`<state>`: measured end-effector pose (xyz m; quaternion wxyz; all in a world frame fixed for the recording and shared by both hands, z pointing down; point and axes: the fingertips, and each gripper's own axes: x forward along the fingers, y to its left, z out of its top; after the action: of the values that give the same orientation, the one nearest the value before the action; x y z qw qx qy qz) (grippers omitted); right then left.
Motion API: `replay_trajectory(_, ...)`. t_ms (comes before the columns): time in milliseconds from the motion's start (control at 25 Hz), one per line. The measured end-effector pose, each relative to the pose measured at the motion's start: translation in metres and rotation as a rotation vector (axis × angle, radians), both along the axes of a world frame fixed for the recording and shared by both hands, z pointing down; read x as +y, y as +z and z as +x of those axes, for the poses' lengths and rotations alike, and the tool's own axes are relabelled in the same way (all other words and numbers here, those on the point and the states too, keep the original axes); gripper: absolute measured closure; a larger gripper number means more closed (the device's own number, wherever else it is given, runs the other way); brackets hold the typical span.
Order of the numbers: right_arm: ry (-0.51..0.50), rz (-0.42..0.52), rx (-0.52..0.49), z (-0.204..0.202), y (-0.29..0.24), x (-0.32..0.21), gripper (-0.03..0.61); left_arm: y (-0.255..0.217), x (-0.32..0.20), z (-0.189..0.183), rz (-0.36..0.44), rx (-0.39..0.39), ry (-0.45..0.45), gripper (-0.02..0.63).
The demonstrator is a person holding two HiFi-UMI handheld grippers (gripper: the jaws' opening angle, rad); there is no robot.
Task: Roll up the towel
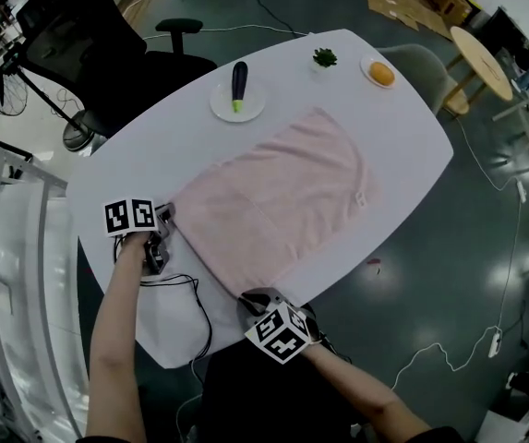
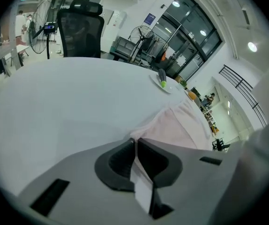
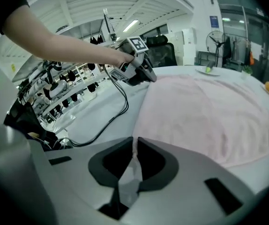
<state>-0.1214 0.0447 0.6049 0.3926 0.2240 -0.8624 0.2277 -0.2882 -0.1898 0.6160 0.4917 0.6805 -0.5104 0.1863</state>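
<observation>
Gripping step: left tongs (image 2: 135, 143) and right tongs (image 3: 134, 146) clamp near corners of the towel (image 1: 282, 197); next, probably curl that edge toward the far side

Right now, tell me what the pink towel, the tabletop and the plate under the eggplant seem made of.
The towel looks like soft matte cloth: it lies limp, with shallow creases. The tabletop is hard, smooth and white, probably laminate or painted board, with an even surface and no grain. The plate is probably glazed ceramic, possibly plastic: white, smooth and thin-rimmed.
</observation>
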Motion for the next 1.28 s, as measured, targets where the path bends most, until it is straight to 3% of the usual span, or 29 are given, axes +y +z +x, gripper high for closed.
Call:
replay_trajectory(200,0.071,-0.001,-0.117,0.013,-0.034,-0.020,0.538,-0.027,-0.012,0.014,0.022,-0.088,0.062,0.580)
replay_trajectory(360,0.199,0.014,-0.177,0.041,-0.051,-0.045,0.538,-0.054,-0.033,0.041,0.040,-0.071,0.074,0.580)
replay_trajectory(560,0.297,0.006,-0.173,0.077,-0.043,-0.065,0.537,-0.059,-0.062,0.081,0.023,-0.047,0.070,0.580)
replay_trajectory(800,0.383,-0.012,-0.165,0.110,-0.024,-0.089,0.535,-0.033,-0.083,0.105,-0.020,-0.059,-0.014,0.574)
replay_trajectory(1160,0.420,-0.044,-0.107,0.129,0.008,-0.103,0.529,-0.014,-0.094,0.115,-0.019,-0.079,-0.073,0.467)
replay_trajectory(1280,0.430,-0.038,-0.085,0.132,0.012,-0.105,0.504,-0.016,-0.094,0.124,-0.006,-0.034,-0.060,0.392)
